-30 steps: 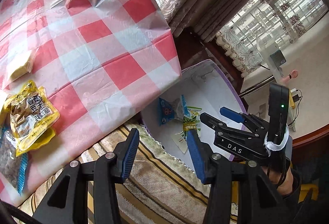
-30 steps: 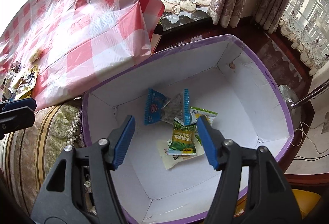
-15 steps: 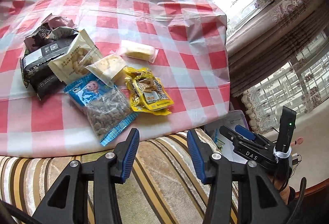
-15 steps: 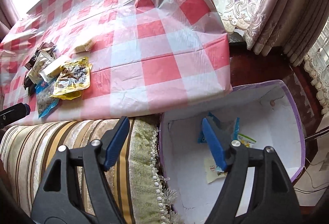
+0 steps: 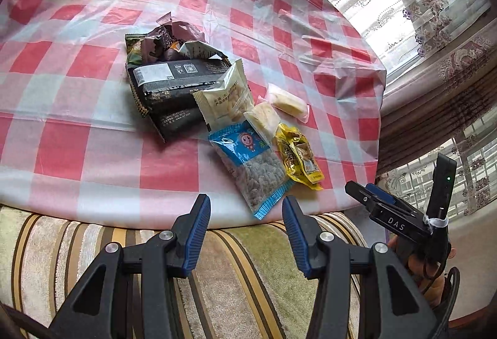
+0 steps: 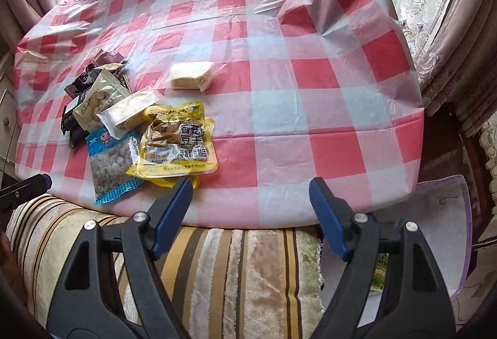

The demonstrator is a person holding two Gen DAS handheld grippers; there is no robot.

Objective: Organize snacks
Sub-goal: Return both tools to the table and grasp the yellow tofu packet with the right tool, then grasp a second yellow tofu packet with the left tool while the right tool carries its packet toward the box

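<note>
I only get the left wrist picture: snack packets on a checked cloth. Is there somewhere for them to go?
Observer: Yes. The right wrist view shows a white box with a purple rim, low beside the right edge of the checked cloth.
Operator: Anything in it?
Observer: A green packet shows in it, behind the gripper's arm; the rest of the inside is hidden.
Operator: Is the other tool carrying something?
Observer: No. The right gripper is empty: its fingers stand wide apart, having just been opening, with nothing between them.
</note>
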